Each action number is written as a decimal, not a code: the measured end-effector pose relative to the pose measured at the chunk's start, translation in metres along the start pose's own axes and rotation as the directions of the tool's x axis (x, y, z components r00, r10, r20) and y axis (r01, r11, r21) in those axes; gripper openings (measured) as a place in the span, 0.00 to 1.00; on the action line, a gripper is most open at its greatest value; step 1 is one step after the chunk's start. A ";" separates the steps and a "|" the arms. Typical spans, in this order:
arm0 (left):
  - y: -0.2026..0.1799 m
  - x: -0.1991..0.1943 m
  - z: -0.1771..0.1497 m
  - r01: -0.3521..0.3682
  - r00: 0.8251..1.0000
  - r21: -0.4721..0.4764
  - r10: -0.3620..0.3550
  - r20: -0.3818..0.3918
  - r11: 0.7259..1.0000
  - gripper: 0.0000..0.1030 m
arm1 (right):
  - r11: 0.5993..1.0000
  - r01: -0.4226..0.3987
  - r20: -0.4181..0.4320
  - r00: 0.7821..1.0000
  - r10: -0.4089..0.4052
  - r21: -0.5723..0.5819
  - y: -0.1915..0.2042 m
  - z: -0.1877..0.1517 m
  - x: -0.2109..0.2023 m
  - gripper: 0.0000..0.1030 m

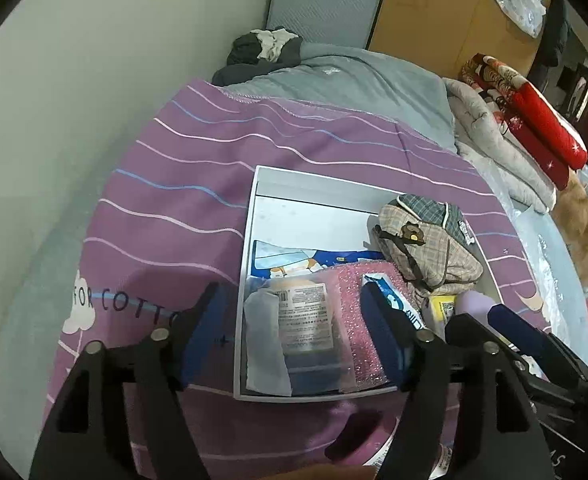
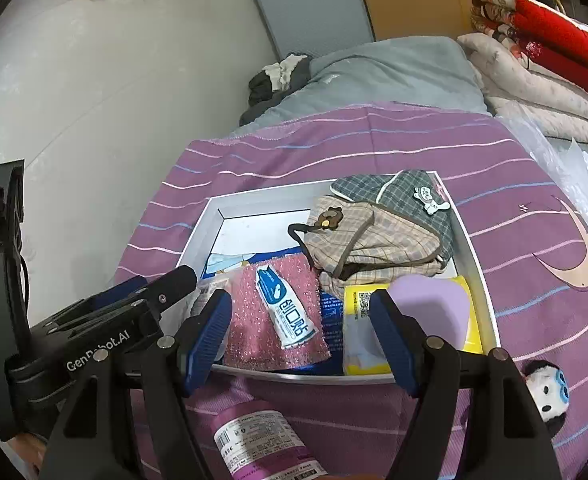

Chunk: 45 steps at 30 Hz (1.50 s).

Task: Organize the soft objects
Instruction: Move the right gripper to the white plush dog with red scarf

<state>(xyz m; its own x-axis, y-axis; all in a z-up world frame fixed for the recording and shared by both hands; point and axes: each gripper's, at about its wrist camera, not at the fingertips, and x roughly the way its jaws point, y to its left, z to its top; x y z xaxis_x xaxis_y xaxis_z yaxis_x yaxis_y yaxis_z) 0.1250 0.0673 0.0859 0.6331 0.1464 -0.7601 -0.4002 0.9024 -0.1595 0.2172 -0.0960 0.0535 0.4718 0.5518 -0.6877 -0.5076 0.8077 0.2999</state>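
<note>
Both tools hang with jaws apart and nothing in them: left gripper (image 1: 294,332) and right gripper (image 2: 302,332) over the near edge of the white box (image 2: 470,240). The pink sparkly cloth (image 2: 254,320) inside could snag a pad and lift out. Only the right view shows the panda toy (image 2: 548,392) waiting on the bedspread (image 2: 374,148).

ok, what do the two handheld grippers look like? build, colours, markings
Both match: black plastic frames with triangular cut-outs and silver pivot bolts, each carrying two ribbed blue finger pads. Left gripper pads are dark blue; right gripper pads likewise. In the right wrist view the left unit's body shows white "GenRobot.AI" lettering and a black cable by its rear mount. No sleeve visible.
</note>
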 end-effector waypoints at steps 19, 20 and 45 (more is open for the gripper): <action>-0.035 -0.017 -0.023 -0.141 0.989 0.111 0.134 0.067 0.984 0.76 | 0.999 -0.017 -0.133 0.991 0.010 -0.051 -0.012 -0.028 -0.016 0.73; -0.038 -0.020 -0.024 -0.145 0.987 0.121 0.137 0.079 0.982 0.76 | 0.999 -0.015 -0.135 0.991 0.008 -0.052 -0.013 -0.029 -0.018 0.73; -0.108 -0.013 -0.050 0.056 0.997 0.228 -0.045 -0.056 0.972 0.76 | 0.987 0.156 -0.192 0.968 -0.159 -0.032 -0.076 -0.045 -0.056 0.76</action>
<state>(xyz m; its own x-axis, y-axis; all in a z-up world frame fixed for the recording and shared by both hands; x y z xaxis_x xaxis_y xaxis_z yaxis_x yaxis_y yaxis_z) 0.1274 -0.0522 0.0814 0.6121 0.0829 -0.7864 -0.2023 0.9778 -0.0544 0.1973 -0.1977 0.0395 0.3991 0.3661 -0.8407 -0.4511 0.8766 0.1676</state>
